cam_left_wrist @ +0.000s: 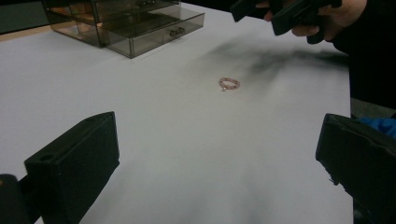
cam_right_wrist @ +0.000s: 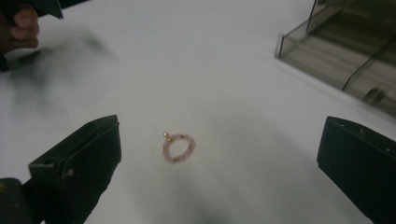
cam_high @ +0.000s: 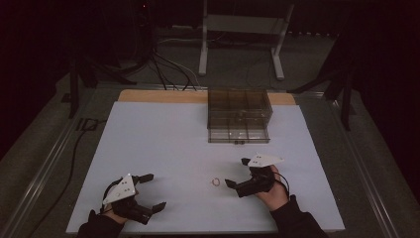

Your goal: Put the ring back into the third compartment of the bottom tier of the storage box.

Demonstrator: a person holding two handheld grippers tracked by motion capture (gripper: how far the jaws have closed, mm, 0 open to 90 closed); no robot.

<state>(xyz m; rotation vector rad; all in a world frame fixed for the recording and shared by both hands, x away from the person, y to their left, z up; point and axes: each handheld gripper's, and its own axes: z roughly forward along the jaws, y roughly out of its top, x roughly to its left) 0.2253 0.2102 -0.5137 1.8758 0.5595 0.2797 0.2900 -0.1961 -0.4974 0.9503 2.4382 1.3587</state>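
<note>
A small pink beaded bracelet (cam_high: 216,181) (cam_left_wrist: 229,83) (cam_right_wrist: 177,148) lies flat on the white table sheet (cam_high: 163,144). My right gripper (cam_high: 237,172) is open just right of it, jaws spread wide and pointing at the bracelet (cam_right_wrist: 219,158), nothing between them. My left gripper (cam_high: 153,192) is open near the front left edge, well away from the bracelet (cam_left_wrist: 219,163). A smoky clear drawer box (cam_high: 238,115) (cam_left_wrist: 126,23) (cam_right_wrist: 345,51) stands at the back, with its lower drawer pulled out a little.
The white sheet ends close in front of both hands (cam_high: 198,230). A wooden table strip (cam_high: 148,95) shows behind it. Past the table are cables (cam_high: 168,69) and a white stand's legs (cam_high: 203,44) on a dark floor.
</note>
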